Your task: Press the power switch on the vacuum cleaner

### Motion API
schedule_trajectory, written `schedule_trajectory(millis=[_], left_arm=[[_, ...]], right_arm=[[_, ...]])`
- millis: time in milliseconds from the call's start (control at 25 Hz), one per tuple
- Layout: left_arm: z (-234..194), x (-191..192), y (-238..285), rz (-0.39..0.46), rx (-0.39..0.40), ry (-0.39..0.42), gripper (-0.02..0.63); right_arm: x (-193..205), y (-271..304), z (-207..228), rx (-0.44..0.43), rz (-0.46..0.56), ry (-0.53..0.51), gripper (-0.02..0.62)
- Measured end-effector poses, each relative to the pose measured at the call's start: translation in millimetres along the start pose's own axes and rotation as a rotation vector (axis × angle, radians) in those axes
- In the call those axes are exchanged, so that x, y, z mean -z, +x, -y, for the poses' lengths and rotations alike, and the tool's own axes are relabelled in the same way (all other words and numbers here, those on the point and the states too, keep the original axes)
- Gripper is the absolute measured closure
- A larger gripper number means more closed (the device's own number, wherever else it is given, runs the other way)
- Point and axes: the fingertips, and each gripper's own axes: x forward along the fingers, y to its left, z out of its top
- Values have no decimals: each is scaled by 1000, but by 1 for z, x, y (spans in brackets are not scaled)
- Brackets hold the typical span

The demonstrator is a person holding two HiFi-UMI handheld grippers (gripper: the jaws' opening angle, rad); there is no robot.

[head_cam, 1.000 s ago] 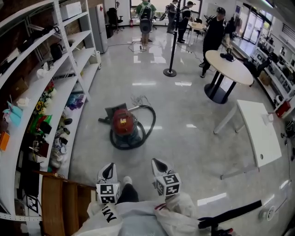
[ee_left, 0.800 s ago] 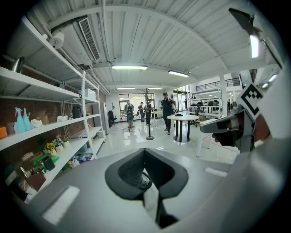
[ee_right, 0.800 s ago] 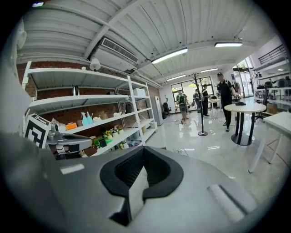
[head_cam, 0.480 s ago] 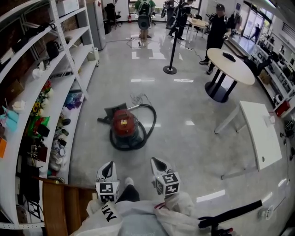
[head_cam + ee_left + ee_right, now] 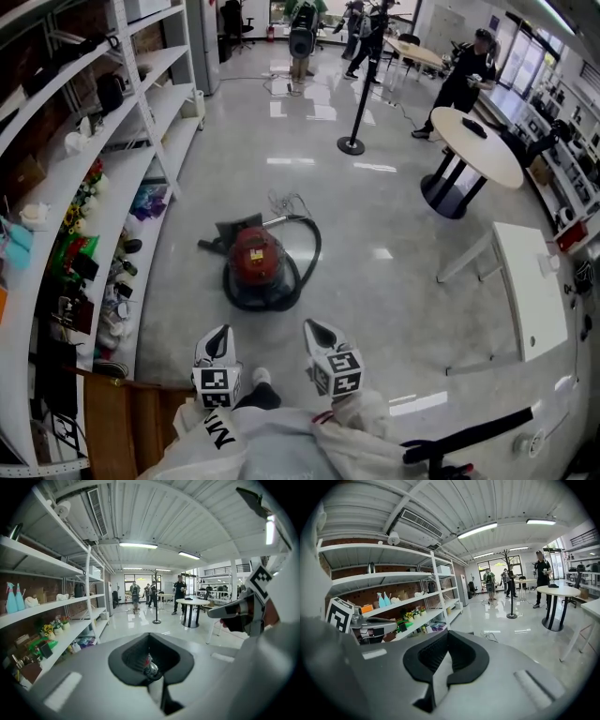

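**Desk:** Where's the vacuum cleaner (image 5: 255,258)?

**Operator:** On the floor (image 5: 403,281) toward its shelving edge, well ahead of me, with the hose (image 5: 315,251) looped round it. My left gripper (image 5: 220,337) and right gripper (image 5: 317,330) hang empty, jaws together.

**Desk:** Risks?

**Operator:** I can't make out the switch yet. Closed tips could skid off the rounded body or snag the hose.

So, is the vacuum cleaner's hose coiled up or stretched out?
Coiled. In the head view the black hose curves in a loop around the red vacuum cleaner rather than trailing away from it.
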Motion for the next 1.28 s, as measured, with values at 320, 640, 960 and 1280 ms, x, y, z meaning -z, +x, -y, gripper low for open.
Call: schedule_trajectory(millis=[320, 640, 960, 1280], left_arm=[[-37, -13, 36, 6, 14, -21, 606], [-61, -28, 75, 19, 65, -26, 606], [-63, -26, 101, -2, 108, -34, 606], [-75, -22, 114, -37, 91, -25, 606]], right_arm=[[-29, 43, -2, 11, -9, -8, 595], [-53, 78, 1, 50, 2, -12, 595], [-48, 87, 14, 97, -30, -2, 595], [-49, 116, 19, 63, -49, 15, 595]])
